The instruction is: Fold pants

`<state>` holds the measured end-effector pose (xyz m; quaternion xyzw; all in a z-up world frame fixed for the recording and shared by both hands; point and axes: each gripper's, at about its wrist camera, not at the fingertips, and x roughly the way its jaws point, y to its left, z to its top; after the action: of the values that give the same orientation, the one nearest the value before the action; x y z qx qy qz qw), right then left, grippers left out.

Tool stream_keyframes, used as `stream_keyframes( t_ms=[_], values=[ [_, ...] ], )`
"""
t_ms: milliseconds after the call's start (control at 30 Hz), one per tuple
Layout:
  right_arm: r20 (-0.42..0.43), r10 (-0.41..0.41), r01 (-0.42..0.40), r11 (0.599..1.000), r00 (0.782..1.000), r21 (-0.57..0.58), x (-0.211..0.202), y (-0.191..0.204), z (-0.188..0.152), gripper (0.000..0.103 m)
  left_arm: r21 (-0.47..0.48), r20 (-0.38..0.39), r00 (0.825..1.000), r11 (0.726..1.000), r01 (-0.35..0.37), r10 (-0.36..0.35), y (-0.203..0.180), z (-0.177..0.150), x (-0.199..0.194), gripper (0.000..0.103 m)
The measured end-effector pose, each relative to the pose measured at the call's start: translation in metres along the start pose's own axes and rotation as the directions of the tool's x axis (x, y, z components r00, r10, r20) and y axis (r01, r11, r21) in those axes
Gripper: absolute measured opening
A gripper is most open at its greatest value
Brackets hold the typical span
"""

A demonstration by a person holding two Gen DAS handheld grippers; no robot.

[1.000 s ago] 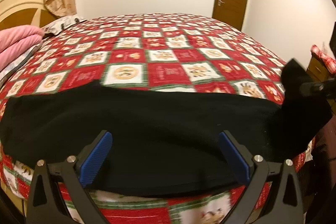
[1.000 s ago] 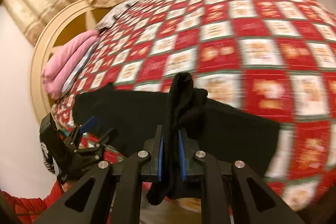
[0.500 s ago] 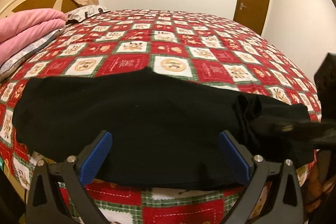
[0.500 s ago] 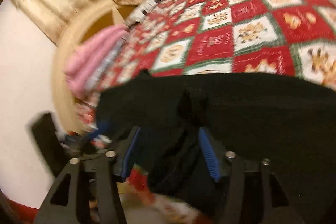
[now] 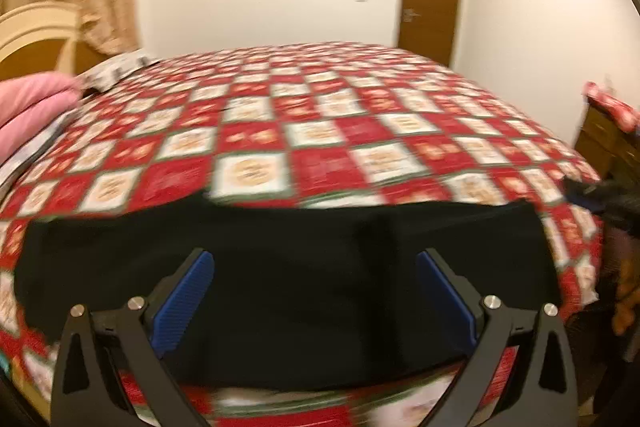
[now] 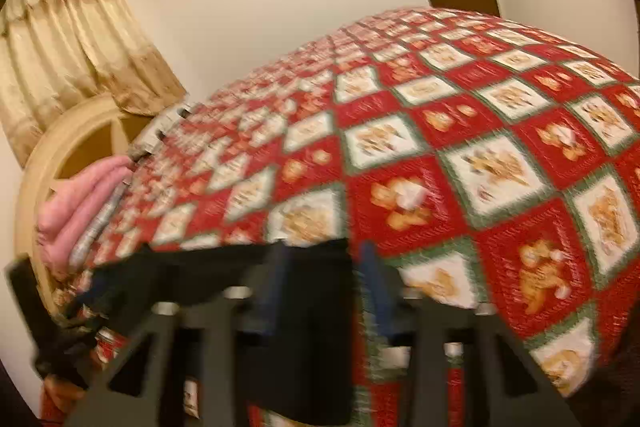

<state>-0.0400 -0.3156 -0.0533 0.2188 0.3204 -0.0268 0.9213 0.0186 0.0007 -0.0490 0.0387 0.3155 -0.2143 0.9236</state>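
Comparing this moment with a second ago, you have let go: your right gripper (image 6: 320,291), which was pinching a bunched end of the black pants (image 5: 288,287) and carrying it over, now shows its blue pads (image 6: 374,291) apart with nothing clamped between them, though blur leaves the exact gap hard to judge. In the left wrist view the raised fold at the right end is gone and the pants lie as a flat dark band across the near edge of the red checked bedspread (image 5: 320,131), their right edge squared off short of the bed's corner. Your left gripper (image 5: 312,299) hovers over the middle of the cloth with its jaws spread wide, holding nothing. Both views are smeared, so you are moving quickly. My reading is that one fold has just been laid down and the garment is partly done; the next fold probably calls for a fresh grip at an end or corner, and thick doubled fabric may slip from a shallow pinch
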Motion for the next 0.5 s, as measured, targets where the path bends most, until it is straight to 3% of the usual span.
stream_keyframes(
  t_ms=[133, 267, 367, 500],
  values=[
    [-0.019, 0.024, -0.025, 0.998, 1.000, -0.059, 0.009, 0.012, -0.008, 0.029, 0.102, 0.025, 0.996, 0.992, 0.077, -0.080, -0.046, 0.011, 0.006, 0.103],
    [-0.048, 0.012, -0.019, 0.991, 0.999, -0.136, 0.033, 0.030, -0.011, 0.029, 0.117, -0.021, 0.989, 0.982, 0.147, -0.146, -0.070, 0.012, 0.026, 0.103],
    [-0.119, -0.069, 0.056, 0.992, 0.990, -0.109, 0.065, 0.021, -0.017, 0.029, 0.082, -0.089, 0.994, 0.994, 0.074, -0.066, -0.062, 0.006, 0.052, 0.103],
    [-0.079, -0.039, 0.033, 0.997, 0.996, -0.070, 0.062, 0.014, -0.019, 0.029, -0.023, -0.170, 0.984, 0.998, -0.052, 0.048, -0.014, -0.008, 0.070, 0.103]
  ],
)
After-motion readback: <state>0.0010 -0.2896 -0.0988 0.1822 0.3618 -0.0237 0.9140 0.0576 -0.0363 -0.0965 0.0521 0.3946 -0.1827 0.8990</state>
